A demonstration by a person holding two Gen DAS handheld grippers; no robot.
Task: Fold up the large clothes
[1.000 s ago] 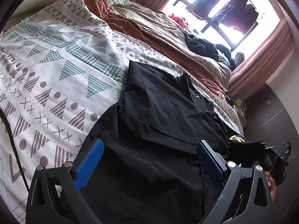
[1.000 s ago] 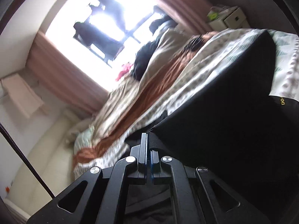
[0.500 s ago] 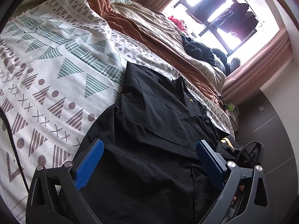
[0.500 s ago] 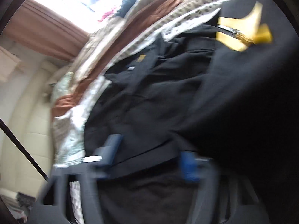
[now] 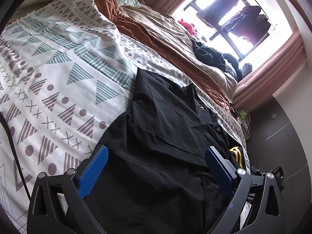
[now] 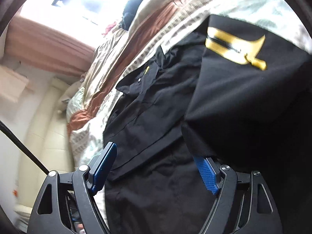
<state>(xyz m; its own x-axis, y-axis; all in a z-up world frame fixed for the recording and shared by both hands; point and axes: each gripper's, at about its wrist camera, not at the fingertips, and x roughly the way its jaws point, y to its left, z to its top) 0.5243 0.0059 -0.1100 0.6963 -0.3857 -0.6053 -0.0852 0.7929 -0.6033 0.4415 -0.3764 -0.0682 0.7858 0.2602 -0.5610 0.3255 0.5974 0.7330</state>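
The black jacket (image 5: 165,128) lay spread lengthwise on the patterned bedspread (image 5: 58,74), near the bed's edge, its collar toward the window (image 5: 234,13). One panel with a yellow-trimmed zip pocket (image 6: 234,44) was turned over the body on the right side. It looked thin and limp, light for its size and probably a little slick, so it would likely sag and slide rather than hold a crease; a hem corner or a seam edge, where the cloth is doubled, seemed the surest place to pinch. The left gripper (image 5: 156,167) hung over the lower part with its blue pads spread wide, gripping nothing. The right gripper (image 6: 156,167) was likewise spread, the folded panel's edge just over its right pad (image 6: 206,173). Beyond lay a rust-brown quilt (image 5: 156,39).
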